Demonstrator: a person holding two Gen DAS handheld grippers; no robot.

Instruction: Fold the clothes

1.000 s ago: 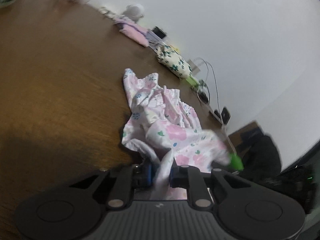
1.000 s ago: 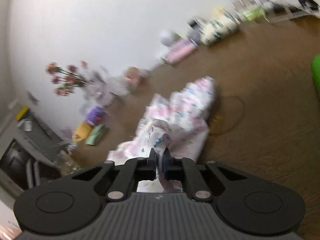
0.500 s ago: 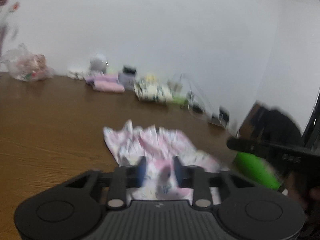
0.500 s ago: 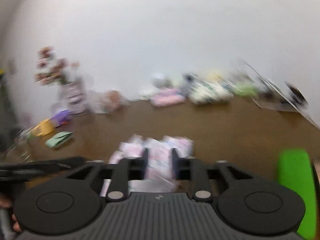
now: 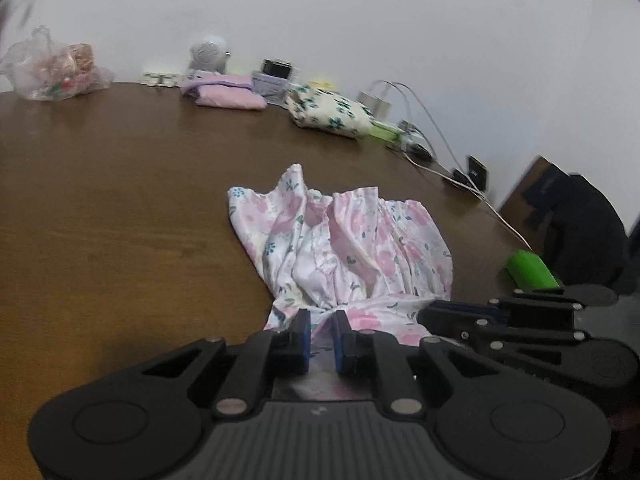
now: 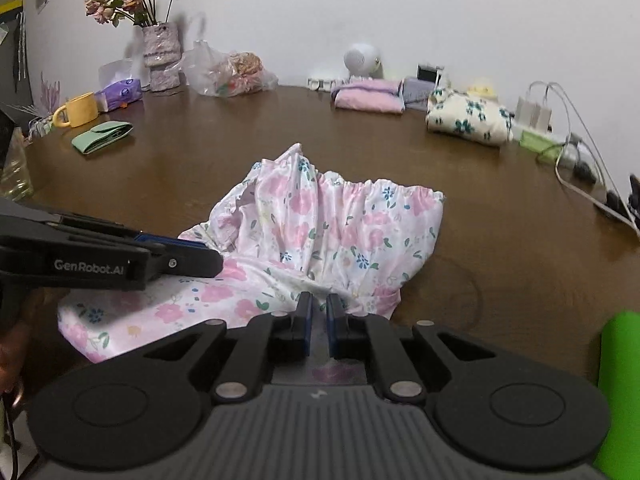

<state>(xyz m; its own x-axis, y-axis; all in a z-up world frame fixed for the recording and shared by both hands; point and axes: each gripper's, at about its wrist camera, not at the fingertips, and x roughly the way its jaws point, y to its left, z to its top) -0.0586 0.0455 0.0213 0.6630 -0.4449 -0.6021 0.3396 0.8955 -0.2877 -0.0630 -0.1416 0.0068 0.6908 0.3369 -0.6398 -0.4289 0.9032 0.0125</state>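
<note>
Both tongs sit at the near hem of the floral garment point(image 6: 320, 232), side by side. The left gripper point(image 5: 321, 330) stands slightly apart with cloth bunched between its pads; the right gripper point(image 6: 318, 312) is narrowly parted over the hem, grip uncertain. The garment lies crumpled mid-table point(image 6: 500, 220), elastic edge farthest. Best to pinch both corners firmly, then draw them apart to flatten it before folding.

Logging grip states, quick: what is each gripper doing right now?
Left gripper: jaws slightly apart, the floral garment bunched between them; grip cannot be told.
Right gripper: narrow gap, at the garment's near edge; cannot be told.
</note>
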